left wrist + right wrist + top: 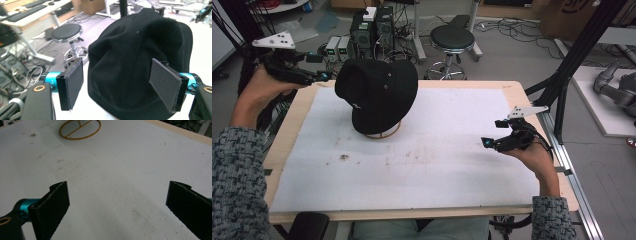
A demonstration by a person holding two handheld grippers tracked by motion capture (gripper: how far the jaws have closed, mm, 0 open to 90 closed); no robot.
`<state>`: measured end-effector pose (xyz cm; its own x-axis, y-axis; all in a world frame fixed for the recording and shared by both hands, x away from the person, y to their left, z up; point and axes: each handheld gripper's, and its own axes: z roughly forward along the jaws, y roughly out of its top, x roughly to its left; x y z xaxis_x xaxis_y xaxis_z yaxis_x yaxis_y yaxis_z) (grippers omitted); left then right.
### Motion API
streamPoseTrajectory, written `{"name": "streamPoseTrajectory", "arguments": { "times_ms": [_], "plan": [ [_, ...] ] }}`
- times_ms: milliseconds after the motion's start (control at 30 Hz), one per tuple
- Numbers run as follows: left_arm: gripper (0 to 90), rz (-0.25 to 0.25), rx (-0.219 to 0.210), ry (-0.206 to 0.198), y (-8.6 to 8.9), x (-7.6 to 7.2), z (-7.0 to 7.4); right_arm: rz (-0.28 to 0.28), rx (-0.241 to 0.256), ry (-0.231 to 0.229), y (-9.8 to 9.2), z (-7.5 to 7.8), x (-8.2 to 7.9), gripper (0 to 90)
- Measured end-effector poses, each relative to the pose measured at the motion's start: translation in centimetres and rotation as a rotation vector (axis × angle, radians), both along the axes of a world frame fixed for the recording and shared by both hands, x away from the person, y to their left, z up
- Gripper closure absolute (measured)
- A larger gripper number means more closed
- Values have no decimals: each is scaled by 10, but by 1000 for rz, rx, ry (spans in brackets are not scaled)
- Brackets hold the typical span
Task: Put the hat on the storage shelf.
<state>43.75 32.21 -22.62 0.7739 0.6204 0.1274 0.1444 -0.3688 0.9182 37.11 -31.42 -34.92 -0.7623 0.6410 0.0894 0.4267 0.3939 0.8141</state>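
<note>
Fingers [72, 82] of the left gripper [323, 76] stand wide apart, and nothing is caught between them. In the left gripper view the black hat [140, 65] sits just in front of them and partly between them, but the pads do not touch it as far as I can tell.

From the high view, the hat [377, 95] sits on a round wire stand [384, 134] on the white mat [452, 165], at about 11 o'clock from the middle of the table [512, 86]. The left gripper is right beside the hat, at its 9 o'clock side.

The right gripper [488, 142] hangs over the mat at about 3 o'clock, well apart from the hat. Its fingers [53, 207] are wide apart too and hold nothing. Its own view shows the stand's ring [80, 128] far ahead.

I think the job has only just begun. The reach to the hat looks nearly done. Grabbing it and lifting it off the stand are not yet done.
</note>
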Motion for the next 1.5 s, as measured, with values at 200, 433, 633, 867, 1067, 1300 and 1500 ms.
{"name": "streamPoseTrajectory", "arguments": {
  "times_ms": [200,433,633,867,1067,1300,1500],
  "plan": [
    [273,92,-6,-7,18,-21,-9,18,6,-4,6,0,11,47],
    [273,175,-10,1,22,-47,-25,22,31,-8,9,2,20,47],
    [273,256,-11,-8,19,-68,-36,22,35,1,10,1,26,47],
    [268,333,-34,8,19,-91,-56,22,48,0,9,0,31,47],
    [262,382,-140,3,17,-112,-75,18,48,8,10,-1,34,47],
    [260,429,-154,12,11,-120,-104,18,47,10,11,-1,34,47],
    [261,465,-78,-21,0,-123,-122,16,44,17,11,-4,37,47]
  ]
}}
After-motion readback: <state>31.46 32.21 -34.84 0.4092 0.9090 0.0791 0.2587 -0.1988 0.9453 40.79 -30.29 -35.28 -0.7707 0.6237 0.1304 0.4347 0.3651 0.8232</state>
